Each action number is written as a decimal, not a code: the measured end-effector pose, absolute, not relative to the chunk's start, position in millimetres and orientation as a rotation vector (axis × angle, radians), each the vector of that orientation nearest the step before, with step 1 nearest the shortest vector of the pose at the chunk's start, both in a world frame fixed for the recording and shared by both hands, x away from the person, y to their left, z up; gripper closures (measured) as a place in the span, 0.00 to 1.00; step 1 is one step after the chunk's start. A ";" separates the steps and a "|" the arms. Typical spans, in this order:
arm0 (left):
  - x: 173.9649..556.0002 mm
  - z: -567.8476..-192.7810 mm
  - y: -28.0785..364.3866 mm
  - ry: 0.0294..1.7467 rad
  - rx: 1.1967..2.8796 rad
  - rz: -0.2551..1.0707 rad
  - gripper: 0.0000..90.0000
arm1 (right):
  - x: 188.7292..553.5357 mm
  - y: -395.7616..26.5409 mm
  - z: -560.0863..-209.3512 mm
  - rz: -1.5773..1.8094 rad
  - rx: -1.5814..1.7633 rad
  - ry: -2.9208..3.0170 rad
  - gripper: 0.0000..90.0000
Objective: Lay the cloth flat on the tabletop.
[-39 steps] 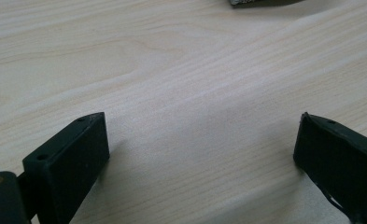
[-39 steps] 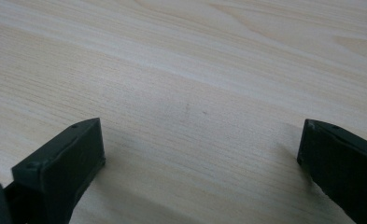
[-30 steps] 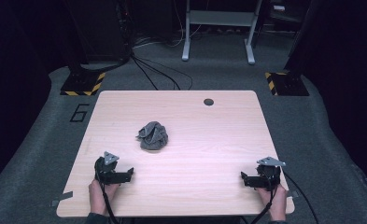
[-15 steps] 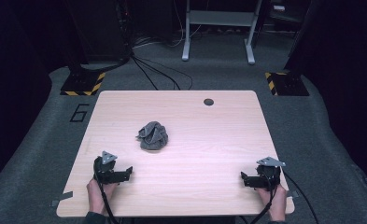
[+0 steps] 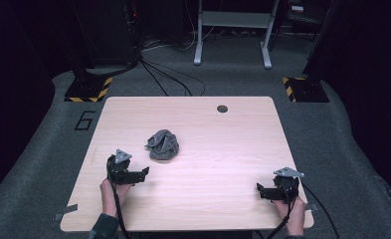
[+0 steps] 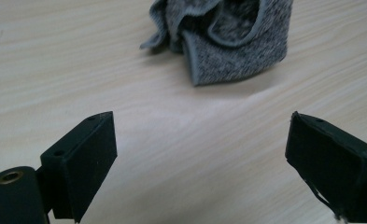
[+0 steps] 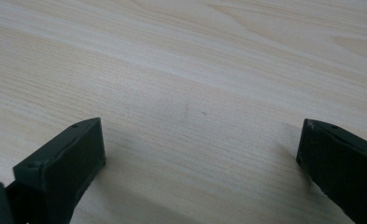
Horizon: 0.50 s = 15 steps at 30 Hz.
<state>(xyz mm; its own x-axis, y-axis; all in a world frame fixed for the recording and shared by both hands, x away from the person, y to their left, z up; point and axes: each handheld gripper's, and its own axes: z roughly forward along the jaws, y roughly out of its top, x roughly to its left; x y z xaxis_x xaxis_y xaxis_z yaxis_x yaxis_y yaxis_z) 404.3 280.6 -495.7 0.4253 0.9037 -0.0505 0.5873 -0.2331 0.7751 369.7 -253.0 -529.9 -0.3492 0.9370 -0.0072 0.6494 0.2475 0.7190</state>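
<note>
Wooden table [image 5: 223, 149]: pale top, dark round grommet [image 5: 222, 108] at 12 o'clock edge. Crumpled grey knit cloth [image 5: 162, 145] lies left of centre. L gripper [image 5: 144, 172] at 8 o'clock, near cloth, not touching; jaws wide apart, just been closing slightly, nothing between. R gripper [image 5: 258, 188] at 4 o'clock, well apart from cloth; jaws wide apart, bare wood between.

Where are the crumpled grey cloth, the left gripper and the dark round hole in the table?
grey cloth [image 5: 162, 146], high view, middle of the bundle.
left gripper [image 5: 144, 173], high view, between its fingertips.
round hole [image 5: 222, 108], high view, its centre.
</note>
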 end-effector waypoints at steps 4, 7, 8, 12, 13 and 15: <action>410.3 -488.6 273.7 1.231 1.948 0.548 0.11 | 369.7 -252.7 -529.9 0.881 1.449 2.084 0.01; 416.3 -484.1 268.1 1.216 1.950 0.556 0.11 | 369.7 -252.7 -529.9 0.881 1.448 2.084 0.01; 420.7 -482.4 265.7 1.210 1.952 0.547 0.11 | 369.7 -252.7 -529.9 0.881 1.448 2.085 0.01; 428.2 -479.5 262.1 1.196 1.967 0.549 0.11 | 369.7 -252.7 -529.9 0.882 1.447 2.085 0.01; 428.2 -479.5 262.1 1.196 1.967 0.549 0.11 | 369.7 -252.7 -529.9 0.882 1.447 2.085 0.01; 433.1 -479.2 260.3 1.197 1.970 0.524 0.11 | 369.6 -252.7 -529.9 0.883 1.447 2.085 0.01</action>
<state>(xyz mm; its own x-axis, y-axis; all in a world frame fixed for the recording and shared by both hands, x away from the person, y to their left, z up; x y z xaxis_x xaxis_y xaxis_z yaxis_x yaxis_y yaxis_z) 433.1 260.3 -479.2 0.4768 0.8782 -0.0388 0.5673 -0.2737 0.7767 369.6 -252.7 -529.9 -0.3482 0.9374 -0.0045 0.6489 0.2445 0.7205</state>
